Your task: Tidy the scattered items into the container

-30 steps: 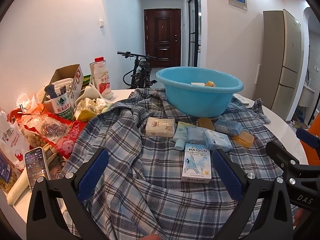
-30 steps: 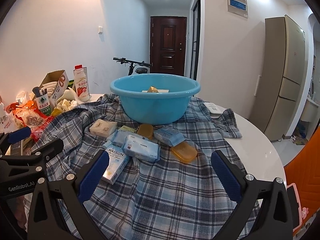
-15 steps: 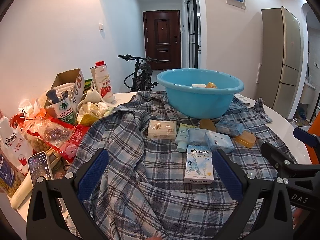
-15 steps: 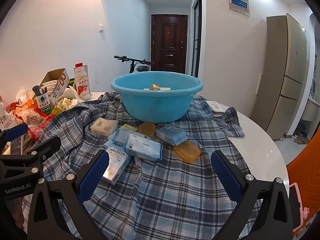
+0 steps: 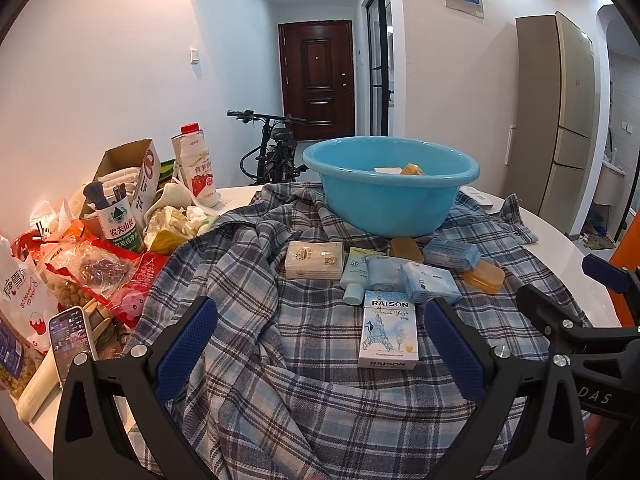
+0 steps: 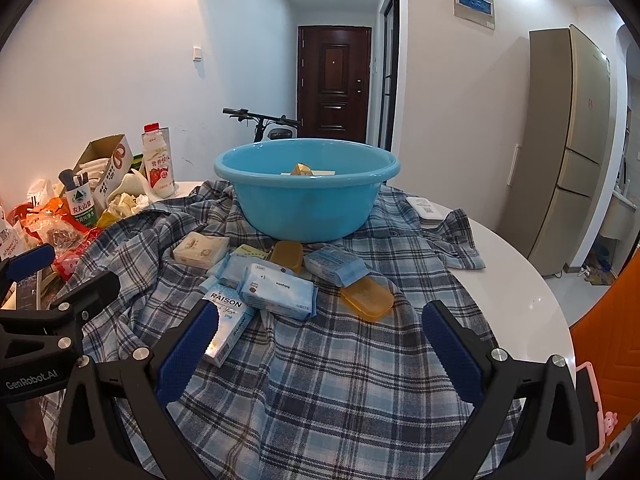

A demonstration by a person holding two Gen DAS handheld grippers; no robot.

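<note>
Both the left gripper (image 5: 320, 344) and right gripper (image 6: 318, 344) gape wide, empty, low in frame above the plaid cloth (image 6: 340, 380).

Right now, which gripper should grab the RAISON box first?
Left. The RAISON box lies almost between the open left gripper's fingers; for the right gripper it sits off by its left finger.

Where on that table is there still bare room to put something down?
Bare plaid cloth lies between the RAISON box and the near table edge. White tabletop shows right of the cloth. It is crowded just before the blue basin, and along the left among snack bags.
</note>
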